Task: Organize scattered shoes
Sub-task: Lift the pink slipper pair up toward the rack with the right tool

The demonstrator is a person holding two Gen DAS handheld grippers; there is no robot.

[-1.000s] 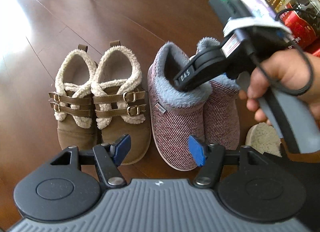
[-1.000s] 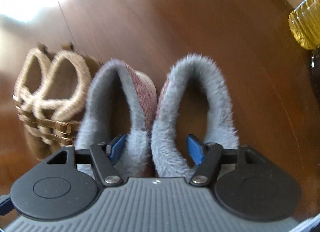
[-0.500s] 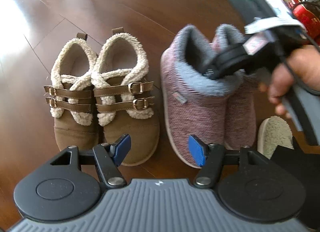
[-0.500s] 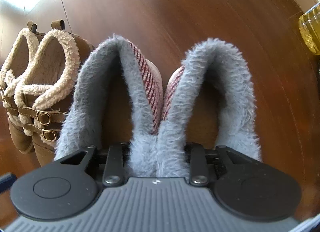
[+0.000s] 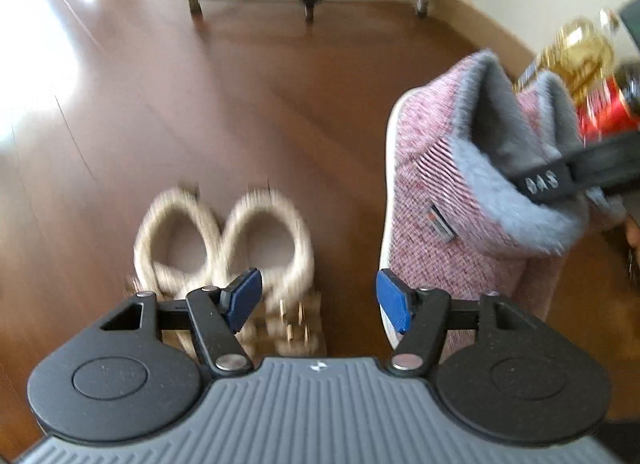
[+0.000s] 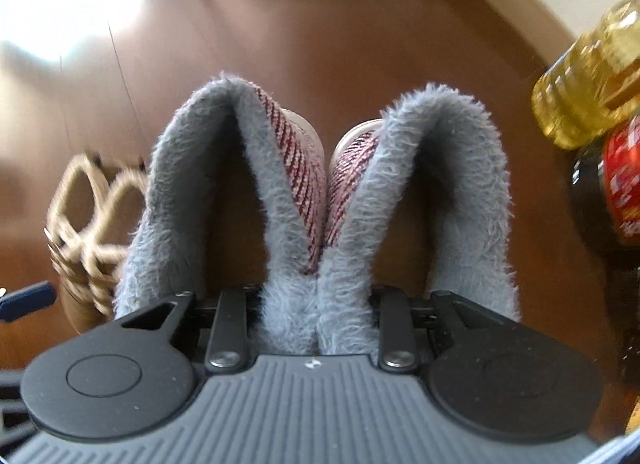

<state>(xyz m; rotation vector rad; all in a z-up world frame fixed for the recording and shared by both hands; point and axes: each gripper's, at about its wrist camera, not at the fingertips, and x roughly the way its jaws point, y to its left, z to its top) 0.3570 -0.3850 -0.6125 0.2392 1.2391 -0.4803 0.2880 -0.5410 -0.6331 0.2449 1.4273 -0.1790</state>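
Grey fleece collars of the pink slippers (image 6: 316, 199) are pinched together in the right tongs (image 6: 316, 304), so both lift as one pair above the floor (image 6: 360, 23). Left tongs (image 5: 318, 300) hang released, empty. Beyond, tan buckled shoes (image 5: 224, 240) sit paired on the floor.

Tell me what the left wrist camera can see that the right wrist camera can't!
Only the left wrist view shows the pink slippers' knitted sides with a small label, and the left gripper, its jaws open and empty. Only the right wrist view looks down into both slippers' grey fluffy openings, with the right gripper pinching their inner collars together. Both show the tan fleece shoes, the oil bottle and the wooden floor.
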